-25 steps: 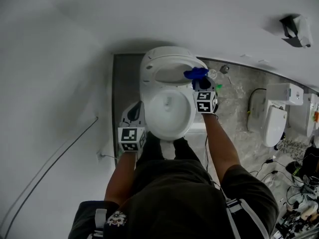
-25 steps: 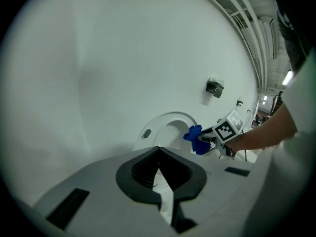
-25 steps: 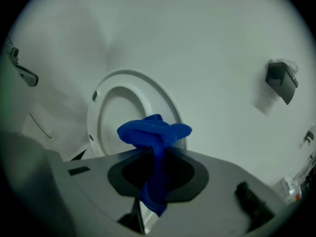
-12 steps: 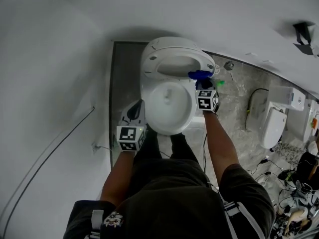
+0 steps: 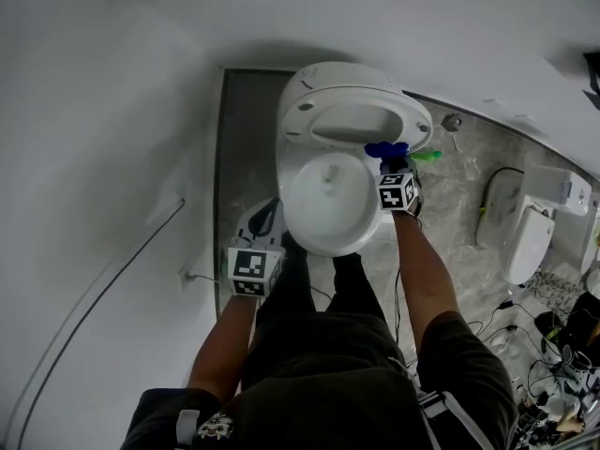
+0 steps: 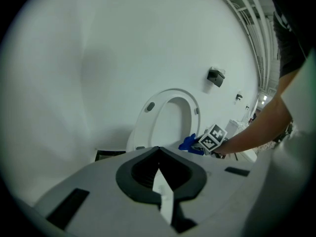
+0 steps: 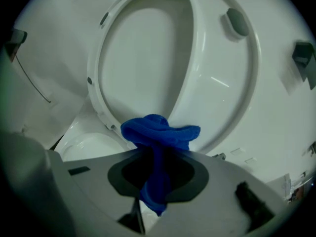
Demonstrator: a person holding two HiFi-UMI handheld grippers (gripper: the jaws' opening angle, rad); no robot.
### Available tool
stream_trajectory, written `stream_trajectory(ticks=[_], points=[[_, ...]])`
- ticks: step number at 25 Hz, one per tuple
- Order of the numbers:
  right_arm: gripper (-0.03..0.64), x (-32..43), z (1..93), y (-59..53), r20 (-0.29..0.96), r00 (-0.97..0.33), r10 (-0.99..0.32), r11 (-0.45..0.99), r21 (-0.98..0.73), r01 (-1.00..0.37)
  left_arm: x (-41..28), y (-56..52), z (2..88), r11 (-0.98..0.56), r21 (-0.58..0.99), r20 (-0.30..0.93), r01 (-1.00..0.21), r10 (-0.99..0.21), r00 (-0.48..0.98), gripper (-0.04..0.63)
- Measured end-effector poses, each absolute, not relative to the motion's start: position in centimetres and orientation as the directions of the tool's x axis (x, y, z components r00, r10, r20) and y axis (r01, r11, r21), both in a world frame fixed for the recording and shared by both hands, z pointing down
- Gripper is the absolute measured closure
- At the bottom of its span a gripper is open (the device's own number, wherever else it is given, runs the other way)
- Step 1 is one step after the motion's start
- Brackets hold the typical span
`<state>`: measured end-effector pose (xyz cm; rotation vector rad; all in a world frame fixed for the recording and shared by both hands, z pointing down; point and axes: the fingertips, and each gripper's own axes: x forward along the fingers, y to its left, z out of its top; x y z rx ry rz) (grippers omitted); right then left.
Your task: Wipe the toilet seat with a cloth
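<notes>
The white toilet has its seat (image 5: pixel 361 111) raised against the wall above the open bowl (image 5: pixel 326 204). My right gripper (image 5: pixel 392 163) is shut on a bunched blue cloth (image 5: pixel 386 149) and holds it against the lower right edge of the raised seat. In the right gripper view the cloth (image 7: pixel 159 131) bulges out of the right gripper (image 7: pixel 155 157) in front of the seat ring (image 7: pixel 217 78). My left gripper (image 5: pixel 265 217) hangs beside the bowl's left side, shut and empty. In the left gripper view the left gripper (image 6: pixel 159 154) points toward the seat (image 6: pixel 170 113) and the cloth (image 6: pixel 189 143).
A dark grey floor strip (image 5: pixel 246 139) runs left of the toilet, and a thin cable (image 5: pixel 103 289) crosses the white wall. To the right are a green object (image 5: pixel 427 156), another white toilet (image 5: pixel 525 237) and cables (image 5: pixel 553 336). A dark wall fitting (image 6: pixel 216 76) hangs right of the seat.
The head view has shifted, so the toilet sits further right. My right gripper still holds the cloth at the raised seat's lower right edge. The left gripper has stayed beside the bowl.
</notes>
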<state>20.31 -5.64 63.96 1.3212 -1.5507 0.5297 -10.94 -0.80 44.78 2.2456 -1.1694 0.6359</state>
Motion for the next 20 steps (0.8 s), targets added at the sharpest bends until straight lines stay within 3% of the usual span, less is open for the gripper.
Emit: stream_trajectory(ticks=[20], points=[[0.543,12.5,72.7,-6.4,0.9,0.023,-0.435,0.407,0.22,-0.887,-12.5,-2.1,51.6,-0.5,0.235,0.645,-0.833,-0.561,0.519,0.586]])
